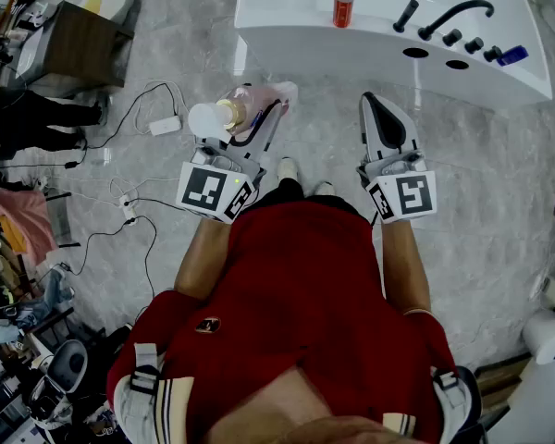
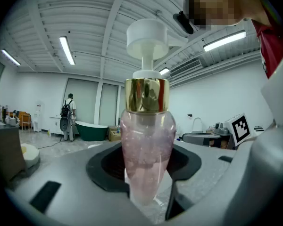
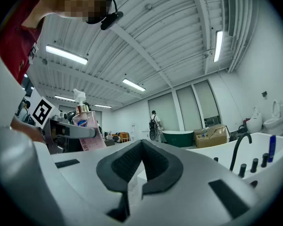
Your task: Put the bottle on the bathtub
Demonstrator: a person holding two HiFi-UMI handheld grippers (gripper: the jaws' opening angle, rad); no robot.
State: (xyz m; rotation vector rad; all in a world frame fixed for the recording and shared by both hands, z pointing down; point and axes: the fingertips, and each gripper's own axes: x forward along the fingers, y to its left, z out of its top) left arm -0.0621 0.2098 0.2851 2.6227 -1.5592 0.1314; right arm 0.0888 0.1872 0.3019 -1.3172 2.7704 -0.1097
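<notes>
A pink pump bottle [image 2: 146, 140] with a gold collar and white pump head stands between the jaws of my left gripper [image 2: 146, 197], which is shut on it. In the head view the bottle [image 1: 245, 109] is held tilted, above the floor, short of the white bathtub [image 1: 287, 12]. My right gripper [image 1: 377, 118] points toward the tub with its jaws shut and nothing in them. In the right gripper view [image 3: 132, 192] the bottle [image 3: 87, 133] shows at the left and the tub rim [image 3: 226, 149] at the right.
An orange bottle [image 1: 343, 5] stands on the tub ledge beside black faucet fittings [image 1: 453, 21] and a blue item [image 1: 511, 55]. Cables and a power strip [image 1: 165, 126] lie on the floor at the left, near a dark cabinet [image 1: 74, 49].
</notes>
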